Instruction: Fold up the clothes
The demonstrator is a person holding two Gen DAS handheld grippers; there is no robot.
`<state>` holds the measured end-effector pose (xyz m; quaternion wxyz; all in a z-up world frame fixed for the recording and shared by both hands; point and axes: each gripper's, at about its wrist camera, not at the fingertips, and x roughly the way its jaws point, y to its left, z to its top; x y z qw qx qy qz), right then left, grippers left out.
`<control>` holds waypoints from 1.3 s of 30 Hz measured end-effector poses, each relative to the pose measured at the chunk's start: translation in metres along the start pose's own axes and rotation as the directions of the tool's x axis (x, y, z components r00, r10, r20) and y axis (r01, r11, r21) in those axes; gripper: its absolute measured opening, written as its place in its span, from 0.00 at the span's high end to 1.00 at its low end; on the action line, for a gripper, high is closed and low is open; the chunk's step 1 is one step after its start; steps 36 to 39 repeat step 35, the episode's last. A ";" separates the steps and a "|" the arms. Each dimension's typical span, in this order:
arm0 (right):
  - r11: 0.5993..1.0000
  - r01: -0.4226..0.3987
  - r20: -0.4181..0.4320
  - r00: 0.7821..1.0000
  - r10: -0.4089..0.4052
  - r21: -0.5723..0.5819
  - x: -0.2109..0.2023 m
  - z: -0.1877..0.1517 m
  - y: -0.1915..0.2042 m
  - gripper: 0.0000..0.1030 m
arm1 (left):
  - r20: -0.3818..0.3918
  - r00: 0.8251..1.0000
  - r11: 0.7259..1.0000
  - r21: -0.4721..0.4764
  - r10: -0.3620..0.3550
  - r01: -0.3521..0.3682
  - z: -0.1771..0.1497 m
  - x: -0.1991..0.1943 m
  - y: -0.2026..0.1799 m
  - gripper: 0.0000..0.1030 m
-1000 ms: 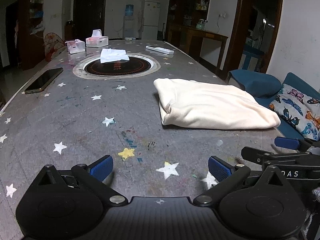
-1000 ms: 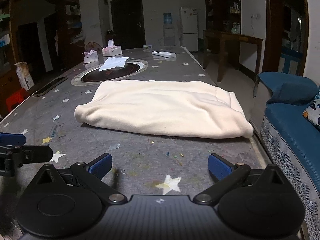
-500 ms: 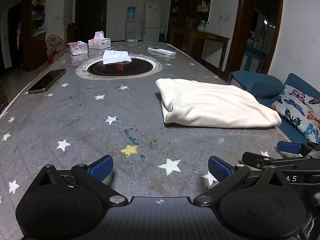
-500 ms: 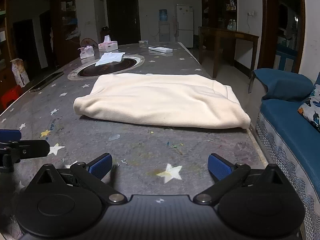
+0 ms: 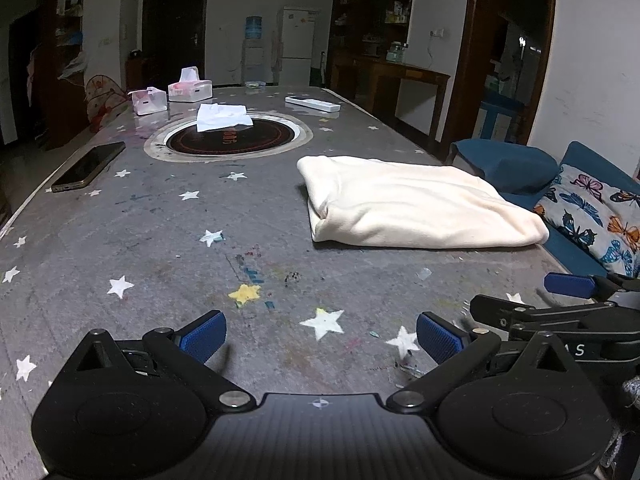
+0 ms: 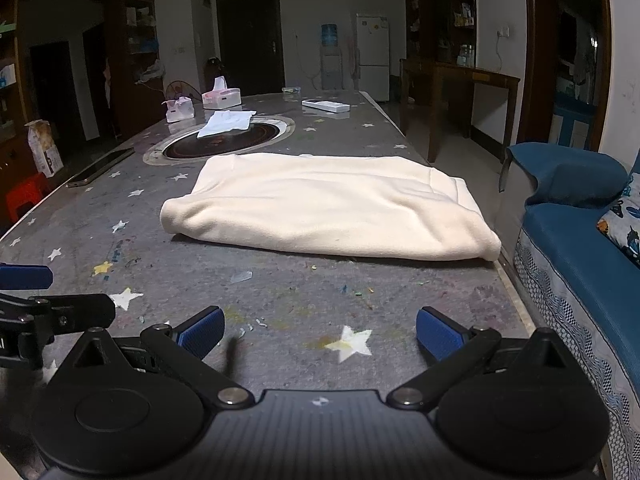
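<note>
A cream garment (image 5: 416, 208) (image 6: 332, 208) lies folded into a thick rectangle on the grey star-patterned table (image 5: 160, 240) (image 6: 280, 292), close to its right edge. My left gripper (image 5: 320, 334) hovers open above the near part of the table, well short of the garment, with nothing between its blue pads. My right gripper (image 6: 320, 334) is open too and holds nothing, a short way in front of the garment's near fold. In the left wrist view, one blue finger of the right gripper shows at the right edge.
A black phone (image 5: 90, 166) lies at the table's left edge. A round inset burner (image 5: 228, 138) with a white cloth (image 5: 222, 117), two tissue boxes (image 5: 188, 89) and a remote (image 5: 312, 103) sit farther back. A blue sofa (image 6: 580, 248) with a butterfly cushion (image 5: 596, 216) flanks the right edge.
Both grippers have drawn back a little from the garment and tilted slightly; both stay open. The garment has not moved.
</note>
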<state>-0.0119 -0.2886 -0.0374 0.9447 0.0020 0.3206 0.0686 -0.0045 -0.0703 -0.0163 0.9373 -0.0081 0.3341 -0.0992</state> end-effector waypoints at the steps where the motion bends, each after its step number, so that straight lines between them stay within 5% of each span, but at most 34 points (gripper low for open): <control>1: 1.000 0.000 0.001 1.000 0.000 -0.001 0.000 0.000 0.001 0.00 | 0.001 1.000 1.000 0.001 0.000 0.000 0.000 0.000 0.000 0.00; 39: 1.000 -0.003 0.021 1.000 0.003 -0.009 -0.010 -0.007 0.007 0.00 | 0.015 1.000 1.000 0.001 -0.008 0.008 -0.004 -0.009 -0.003 0.00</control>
